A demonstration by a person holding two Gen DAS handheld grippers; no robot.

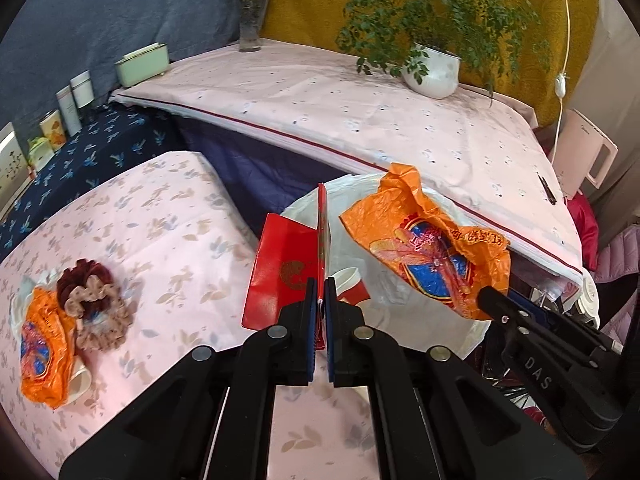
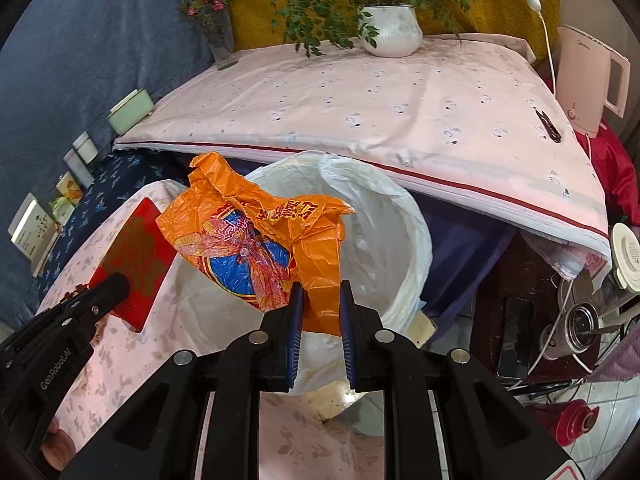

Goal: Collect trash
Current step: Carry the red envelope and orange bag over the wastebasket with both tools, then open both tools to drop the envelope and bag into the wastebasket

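The left hand-held gripper (image 1: 320, 292) is clamped tight on a red paper envelope (image 1: 280, 276), which stands on edge between its blue pads, one flap folded out to the left. The right hand-held gripper (image 2: 320, 300) pinches a crumpled orange plastic bag (image 2: 260, 236) printed with a blue and red emblem; the film is caught between its partly closed pads and bunches upward. Both pieces hang over the mouth of a bin lined with a white bag (image 2: 404, 216), the envelope at the bin's left rim and the orange bag above its middle. The bin stands in the gap between two pink-covered surfaces. On the near surface (image 1: 168, 216), toward its left edge, lie a second orange bag (image 1: 40, 352) over a white paper cup (image 1: 80, 380), touching a brown and beige scrunchie (image 1: 96, 312). Inside the bin a red and white cup (image 1: 352, 284) shows just past the left gripper's pads. On the far surface (image 2: 360, 112) a white pot with a green plant (image 2: 390, 30) stands at the back edge.
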